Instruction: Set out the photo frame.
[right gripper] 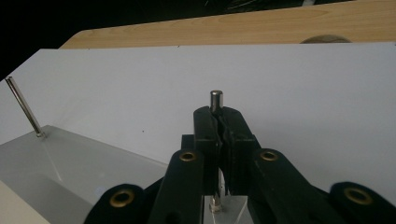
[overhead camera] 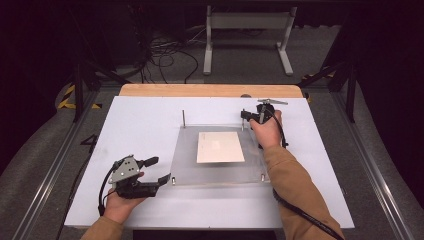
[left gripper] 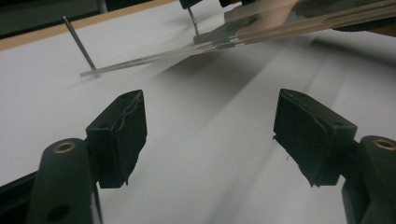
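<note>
**Right jaws clamped on the corner rod, left jaws wide over bare table**

Closest in, the left gripper [overhead camera: 159, 170] sits low on the white table [overhead camera: 140, 120], its jaws spread apart with nothing between them, just beside the near left corner of the clear acrylic plate [overhead camera: 185, 165]. A cream sheet [overhead camera: 220, 147] lies under that plate. At the far right corner the right gripper [right gripper: 218, 122] is closed tight on an upright metal rod [right gripper: 215, 99]. Another rod [overhead camera: 183, 119] stands at the far left corner.
</note>
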The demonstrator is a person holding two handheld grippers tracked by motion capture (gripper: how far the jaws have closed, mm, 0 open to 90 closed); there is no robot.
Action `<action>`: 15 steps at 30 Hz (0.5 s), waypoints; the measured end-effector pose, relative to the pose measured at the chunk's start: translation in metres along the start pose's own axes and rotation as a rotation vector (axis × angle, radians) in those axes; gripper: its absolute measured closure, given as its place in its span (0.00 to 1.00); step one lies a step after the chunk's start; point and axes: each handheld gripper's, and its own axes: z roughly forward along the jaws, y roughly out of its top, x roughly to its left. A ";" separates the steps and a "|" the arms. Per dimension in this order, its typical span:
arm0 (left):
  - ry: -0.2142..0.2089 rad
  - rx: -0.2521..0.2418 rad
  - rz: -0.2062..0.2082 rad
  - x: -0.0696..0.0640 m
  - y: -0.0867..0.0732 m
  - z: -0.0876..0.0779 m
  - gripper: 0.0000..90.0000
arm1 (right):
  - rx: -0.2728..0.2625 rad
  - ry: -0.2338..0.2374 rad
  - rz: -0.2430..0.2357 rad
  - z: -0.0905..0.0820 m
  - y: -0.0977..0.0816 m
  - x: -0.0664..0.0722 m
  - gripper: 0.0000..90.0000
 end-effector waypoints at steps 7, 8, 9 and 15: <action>-0.005 -0.063 0.070 -0.010 0.017 0.008 0.21 | 0.009 -0.004 -0.002 -0.001 0.001 0.001 0.96; 0.001 -0.059 0.087 -0.012 0.020 0.010 0.21 | 0.010 -0.004 -0.002 -0.001 0.001 0.001 0.96; 0.000 -0.060 0.098 -0.014 0.021 0.012 0.20 | 0.009 -0.003 -0.001 -0.001 0.001 0.001 0.95; -0.020 -0.045 0.134 -0.018 0.024 0.033 0.19 | 0.008 -0.005 0.002 -0.001 0.000 0.002 0.95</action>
